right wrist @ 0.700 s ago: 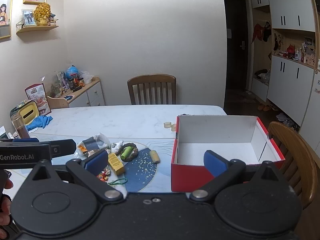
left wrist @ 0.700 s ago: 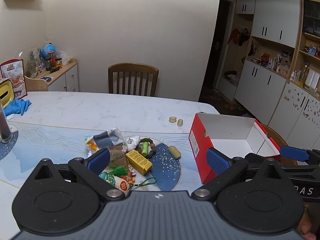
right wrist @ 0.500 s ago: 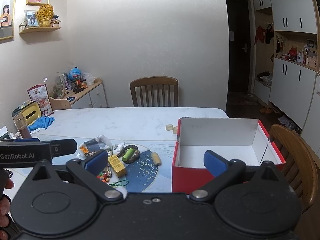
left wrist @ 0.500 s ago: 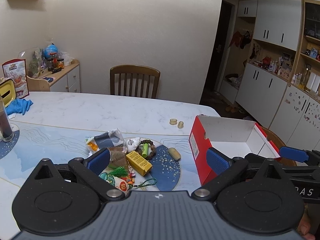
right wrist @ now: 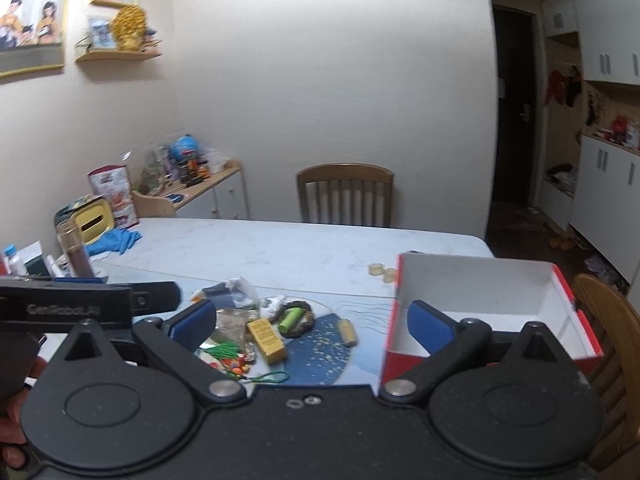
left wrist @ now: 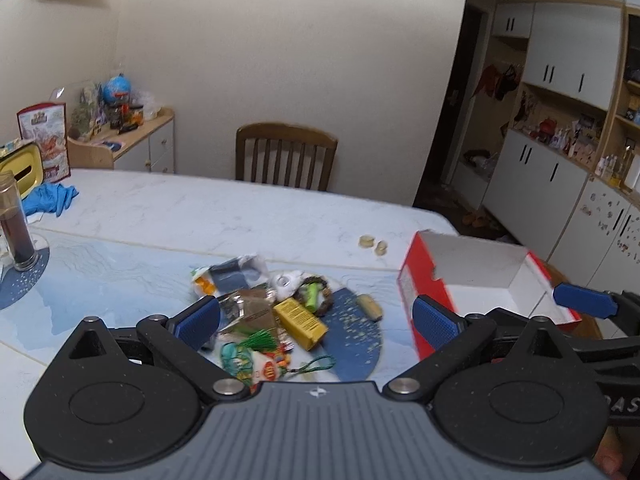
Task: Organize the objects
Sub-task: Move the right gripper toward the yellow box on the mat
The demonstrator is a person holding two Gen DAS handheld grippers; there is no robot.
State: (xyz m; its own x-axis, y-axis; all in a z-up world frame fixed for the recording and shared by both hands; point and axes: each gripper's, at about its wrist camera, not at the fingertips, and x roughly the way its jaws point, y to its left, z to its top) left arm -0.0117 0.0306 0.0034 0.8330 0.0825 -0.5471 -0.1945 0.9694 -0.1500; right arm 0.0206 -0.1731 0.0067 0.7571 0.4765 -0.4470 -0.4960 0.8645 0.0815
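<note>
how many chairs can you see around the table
2: one chair at the far side of the table, another chair at its right end behind the red box. Others may be out of view.

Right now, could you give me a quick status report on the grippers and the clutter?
Left gripper and right gripper: jaws wide, nothing held. Clutter pile untouched on the table. Red box empty, nothing in the way.

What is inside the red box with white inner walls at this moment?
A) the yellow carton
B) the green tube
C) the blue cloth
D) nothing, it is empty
D: the red box shows only bare white floor and walls, with no object in it.
</note>
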